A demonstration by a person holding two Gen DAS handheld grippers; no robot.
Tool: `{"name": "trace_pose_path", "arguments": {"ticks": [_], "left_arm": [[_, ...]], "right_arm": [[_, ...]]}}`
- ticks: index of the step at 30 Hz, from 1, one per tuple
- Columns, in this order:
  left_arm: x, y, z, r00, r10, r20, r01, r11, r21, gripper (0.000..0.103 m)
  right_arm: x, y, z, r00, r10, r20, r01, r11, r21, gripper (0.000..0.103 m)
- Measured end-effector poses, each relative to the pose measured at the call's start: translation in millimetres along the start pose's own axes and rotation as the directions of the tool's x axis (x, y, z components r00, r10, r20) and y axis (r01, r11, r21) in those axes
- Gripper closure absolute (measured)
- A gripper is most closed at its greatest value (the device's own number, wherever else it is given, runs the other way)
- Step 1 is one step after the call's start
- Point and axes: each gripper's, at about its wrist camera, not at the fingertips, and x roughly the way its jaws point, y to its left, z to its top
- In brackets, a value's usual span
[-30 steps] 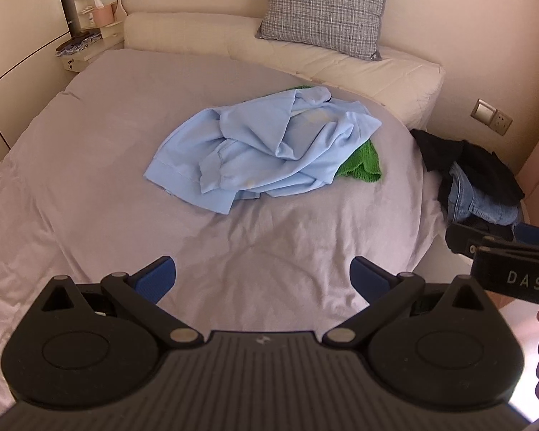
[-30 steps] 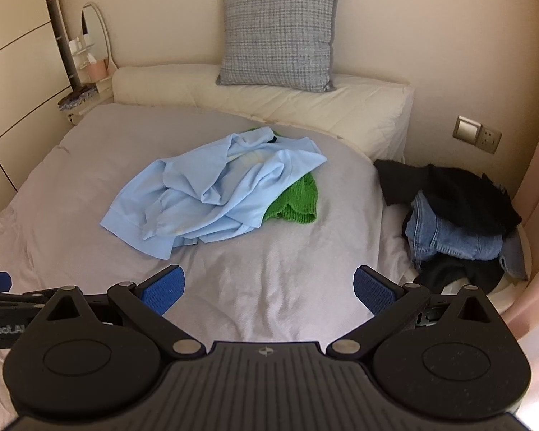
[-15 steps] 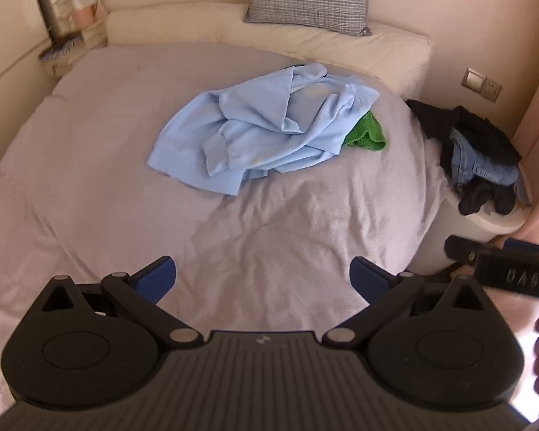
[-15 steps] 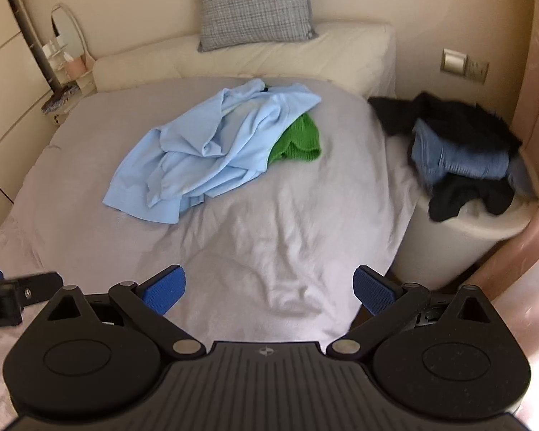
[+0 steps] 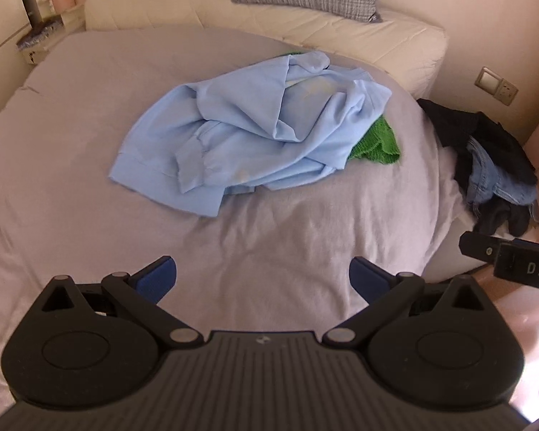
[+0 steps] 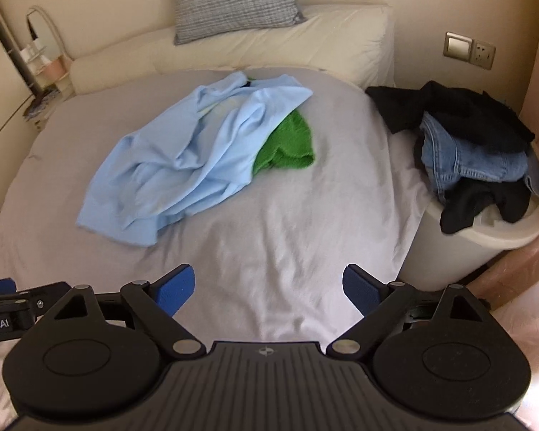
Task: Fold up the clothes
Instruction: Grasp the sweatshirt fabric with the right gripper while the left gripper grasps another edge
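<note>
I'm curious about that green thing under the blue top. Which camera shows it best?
The right wrist view: the green knit garment shows a broad patch beside the light blue sweatshirt. The left wrist view shows only a small corner.

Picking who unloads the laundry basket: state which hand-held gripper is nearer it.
Right. The right hand-held gripper is beside the laundry basket; the left hand-held gripper is farther, over the bed.
</note>
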Motion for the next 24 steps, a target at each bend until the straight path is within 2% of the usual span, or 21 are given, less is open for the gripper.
{"name": "trace_pose_path", "arguments": {"ticks": [4, 6, 9, 12, 14, 16, 17, 24], "left_arm": [[52, -7, 46, 1.0, 0.01, -0.025, -0.01, 1.0, 0.005, 0.012], [76, -10, 69, 0.999, 0.008, -0.034, -0.008, 1.0, 0.008, 0.012], [110, -12, 103, 0.999, 0.0, -0.042, 0.001, 1.0, 0.014, 0.021], [144, -14, 136, 0.999, -0.008, -0.051, 0.009, 1.0, 0.02, 0.022], [167, -16, 158, 0.998, -0.013, -0.058, 0.014, 1.0, 0.024, 0.022], [188, -17, 176, 0.998, -0.011, -0.065, 0.013, 0.999, 0.029, 0.022], [199, -17, 184, 0.998, -0.011, -0.068, 0.013, 0.999, 0.033, 0.022], [265, -22, 228, 0.997, -0.024, -0.079, 0.032, 0.994, 0.101, 0.023]], "right_arm": [[37, -9, 31, 1.0, -0.005, -0.016, 0.005, 1.0, -0.003, 0.01], [55, -13, 47, 1.0, -0.006, -0.023, 0.006, 1.0, -0.004, 0.01], [90, -16, 82, 0.999, 0.018, -0.042, -0.018, 1.0, 0.004, 0.013], [124, -14, 117, 0.997, 0.041, -0.061, -0.041, 0.999, -0.002, 0.023], [146, -12, 138, 0.996, 0.045, -0.074, -0.046, 0.999, 0.0, 0.025], [169, -11, 157, 0.995, 0.057, -0.081, -0.056, 0.998, 0.017, 0.036], [180, -10, 165, 0.995, 0.063, -0.084, -0.061, 0.998, 0.026, 0.038], [248, -19, 208, 0.992, 0.052, -0.111, -0.037, 0.989, 0.14, 0.04]]}}
